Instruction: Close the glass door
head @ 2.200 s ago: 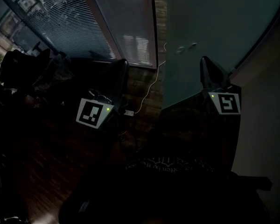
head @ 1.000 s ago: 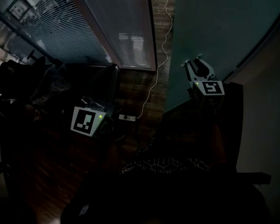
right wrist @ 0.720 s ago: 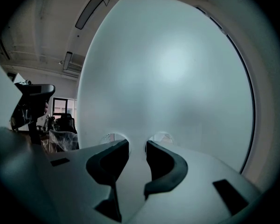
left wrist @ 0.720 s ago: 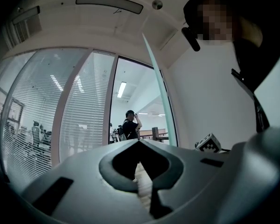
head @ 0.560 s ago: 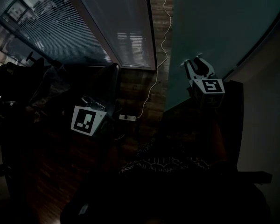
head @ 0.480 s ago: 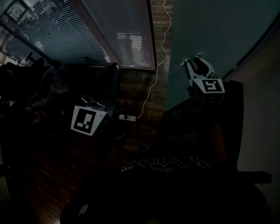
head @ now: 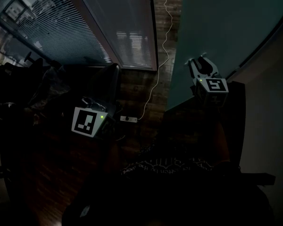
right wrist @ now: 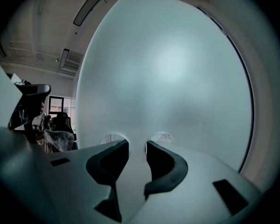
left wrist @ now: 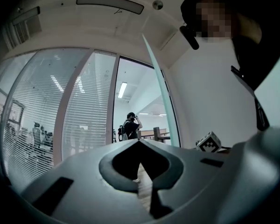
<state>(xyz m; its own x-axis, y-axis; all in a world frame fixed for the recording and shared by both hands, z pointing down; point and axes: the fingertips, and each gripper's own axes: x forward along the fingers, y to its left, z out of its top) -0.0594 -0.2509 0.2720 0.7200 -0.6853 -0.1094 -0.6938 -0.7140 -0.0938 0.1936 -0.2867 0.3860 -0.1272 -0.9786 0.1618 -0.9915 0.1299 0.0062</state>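
Observation:
The frosted glass door (head: 217,22) stands ajar at the right, and it fills the right gripper view (right wrist: 177,78). My right gripper (head: 198,59) is held up at the door's face. Its jaws have just been closing a little but stand open (right wrist: 137,144), with nothing between them. Two round fittings (right wrist: 113,136) in the glass sit just beyond its tips. Whether the tips touch the glass I cannot tell. My left gripper (head: 114,69) hangs low at the left, away from the door. Its tips meet (left wrist: 139,142) and hold nothing. From there the door's edge (left wrist: 161,101) shows side-on.
A glass wall with blinds (head: 108,22) runs along the left. A white cable (head: 155,79) trails over the wooden floor to a small white box (head: 128,119). A dark office chair (head: 19,79) stands far left and a white wall (head: 269,102) at right. A person (left wrist: 129,125) stands far down the corridor.
Since the earliest frame my right gripper has risen to the glass and its jaws now show spread. Over the last second both grippers have hardly moved.

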